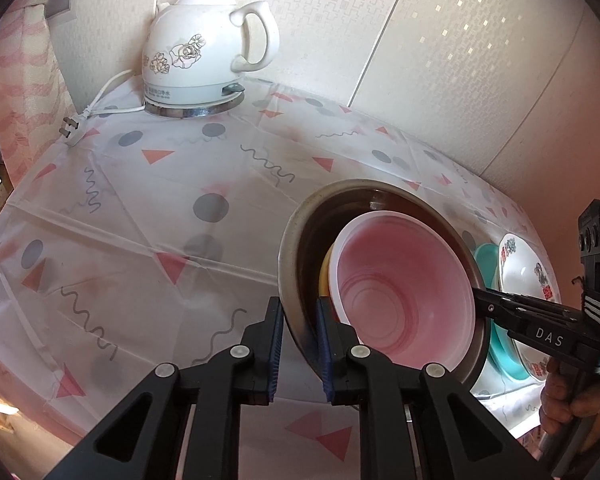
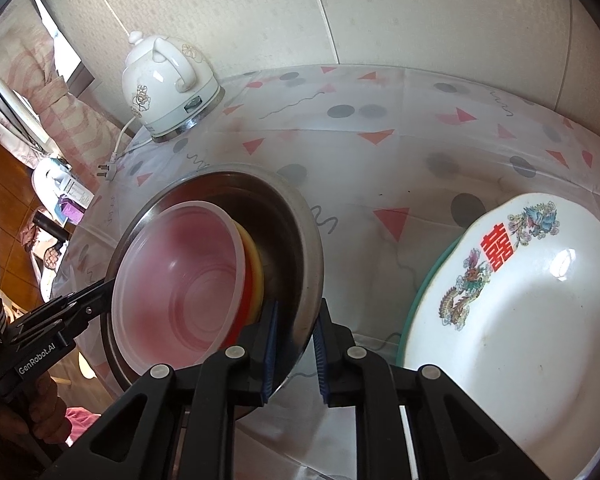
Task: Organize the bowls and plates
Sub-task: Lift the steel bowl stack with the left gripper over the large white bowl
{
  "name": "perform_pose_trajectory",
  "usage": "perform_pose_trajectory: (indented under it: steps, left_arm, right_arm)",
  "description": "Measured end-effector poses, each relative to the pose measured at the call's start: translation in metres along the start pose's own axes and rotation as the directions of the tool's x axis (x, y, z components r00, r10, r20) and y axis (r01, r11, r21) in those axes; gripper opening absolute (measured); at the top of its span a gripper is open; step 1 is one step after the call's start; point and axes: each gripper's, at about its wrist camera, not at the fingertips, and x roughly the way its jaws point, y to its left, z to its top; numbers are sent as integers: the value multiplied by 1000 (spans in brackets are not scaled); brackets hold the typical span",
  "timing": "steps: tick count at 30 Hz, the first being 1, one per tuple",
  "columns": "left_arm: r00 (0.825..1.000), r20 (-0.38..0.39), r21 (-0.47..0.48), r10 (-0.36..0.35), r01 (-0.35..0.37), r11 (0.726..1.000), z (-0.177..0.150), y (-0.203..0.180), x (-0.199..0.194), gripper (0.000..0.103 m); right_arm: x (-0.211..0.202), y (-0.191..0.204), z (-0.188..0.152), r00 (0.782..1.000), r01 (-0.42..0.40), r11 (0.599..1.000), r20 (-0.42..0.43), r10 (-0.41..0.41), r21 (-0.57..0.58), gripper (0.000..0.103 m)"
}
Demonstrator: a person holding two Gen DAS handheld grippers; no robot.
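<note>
Steel bowl gripped at opposite rims by left gripper and right gripper, lower centre of both frames.
Nested inside: translucent pink bowl over yellow bowl. Right view only: full decorated plate on teal plate, lower right. Left view only: kettle upright, upper left, on patterned tablecloth.

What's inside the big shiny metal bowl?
Inside the metal bowl sits a see-through pinkish plastic bowl. Under it, a yellow bowl and a red one peek out at the edge. The stack hides the metal bowl's bottom.
</note>
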Motion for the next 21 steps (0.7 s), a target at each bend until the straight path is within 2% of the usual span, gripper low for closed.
perform_pose_trajectory:
  steps: [11, 21]
  left_arm:
    - [998, 43, 26, -47, 46, 999, 6, -17, -22, 17]
    - [990, 58, 103, -127, 120, 987, 21, -59, -33, 17]
  right_arm:
    - [-30, -6, -2, 998, -11, 1000, 57, 10, 11, 16]
    - [-71, -36, -17, 992, -4, 997, 130, -6, 79, 16]
